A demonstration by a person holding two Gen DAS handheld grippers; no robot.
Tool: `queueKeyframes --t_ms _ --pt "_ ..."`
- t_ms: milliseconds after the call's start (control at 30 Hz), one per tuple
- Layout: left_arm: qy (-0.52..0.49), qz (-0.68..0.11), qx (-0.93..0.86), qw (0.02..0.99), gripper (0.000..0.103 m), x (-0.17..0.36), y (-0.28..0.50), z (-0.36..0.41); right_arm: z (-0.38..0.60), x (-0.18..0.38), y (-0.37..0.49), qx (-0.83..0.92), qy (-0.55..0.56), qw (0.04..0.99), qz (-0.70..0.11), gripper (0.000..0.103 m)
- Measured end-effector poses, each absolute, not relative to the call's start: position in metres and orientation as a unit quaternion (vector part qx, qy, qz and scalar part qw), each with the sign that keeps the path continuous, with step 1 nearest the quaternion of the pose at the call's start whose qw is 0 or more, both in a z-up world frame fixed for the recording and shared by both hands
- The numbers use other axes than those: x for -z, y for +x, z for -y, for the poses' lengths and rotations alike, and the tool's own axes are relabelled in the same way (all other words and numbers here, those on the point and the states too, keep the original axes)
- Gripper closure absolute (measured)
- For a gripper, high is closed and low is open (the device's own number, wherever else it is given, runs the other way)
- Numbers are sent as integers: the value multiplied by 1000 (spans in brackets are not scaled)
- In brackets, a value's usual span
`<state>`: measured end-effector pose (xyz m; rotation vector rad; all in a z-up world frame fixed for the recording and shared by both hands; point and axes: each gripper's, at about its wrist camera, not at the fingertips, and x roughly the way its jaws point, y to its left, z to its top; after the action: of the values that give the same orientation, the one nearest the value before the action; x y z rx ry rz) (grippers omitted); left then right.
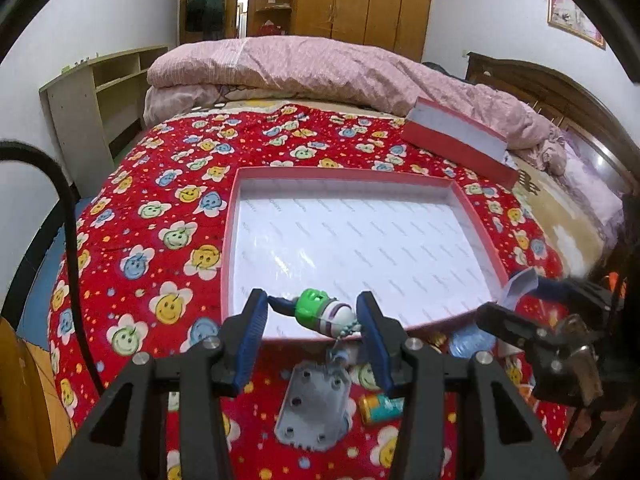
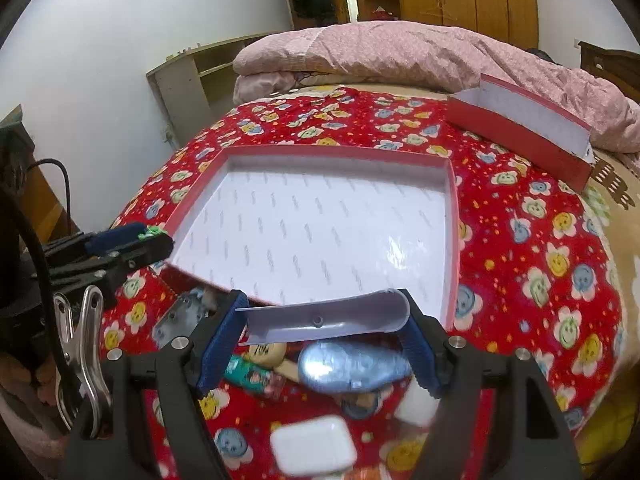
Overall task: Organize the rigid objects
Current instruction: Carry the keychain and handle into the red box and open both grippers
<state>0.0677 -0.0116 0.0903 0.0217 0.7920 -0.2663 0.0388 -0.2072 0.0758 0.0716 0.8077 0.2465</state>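
Left gripper (image 1: pixel 314 316) clamps a small toy figure (image 1: pixel 320 312) crosswise between its blue pads: green helmet-like part toward the left pad, white and purple body toward the right pad. The toy hangs over the near rim of the open red box (image 1: pixel 476 216), above its white lined floor, clear of the bedspread.

Right gripper (image 2: pixel 324 320) grips a curved pale grey plastic piece (image 2: pixel 320 320), trough-shaped, held across the jaws with one end against each pad. It sits just at the near edge of the same red box (image 2: pixel 450 184). In the left wrist view this gripper (image 1: pixel 516 300) shows at far right, blurred, the grey piece (image 1: pixel 520 284) at its tips.

Box interior holds nothing but its patterned white lining. The box lid (image 1: pixel 456 140) lies tilted farther back on the bed, near the pink quilt (image 1: pixel 320 68).

Still on the red flowered bedspread (image 1: pixel 168 216), near side of the box:
- grey metal bracket (image 1: pixel 314 404) with holes
- small yellow and teal cylinder (image 1: pixel 380 408)
- blue foil-wrapped oval (image 2: pixel 352 364)
- white rounded case (image 2: pixel 312 448), blurred
- white block (image 2: pixel 416 404), blurred
- wooden figure (image 2: pixel 268 354), partly hidden

A steel clip (image 2: pixel 84 344) sits at lower left of the right wrist view
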Motion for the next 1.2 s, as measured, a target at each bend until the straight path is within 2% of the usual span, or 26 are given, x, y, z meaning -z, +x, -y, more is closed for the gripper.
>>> queueKeyframes --t_ms 1200 --pt "26 -418 95 903 56 -59 190 42 212 -51 171 -64 45 898 -433 28"
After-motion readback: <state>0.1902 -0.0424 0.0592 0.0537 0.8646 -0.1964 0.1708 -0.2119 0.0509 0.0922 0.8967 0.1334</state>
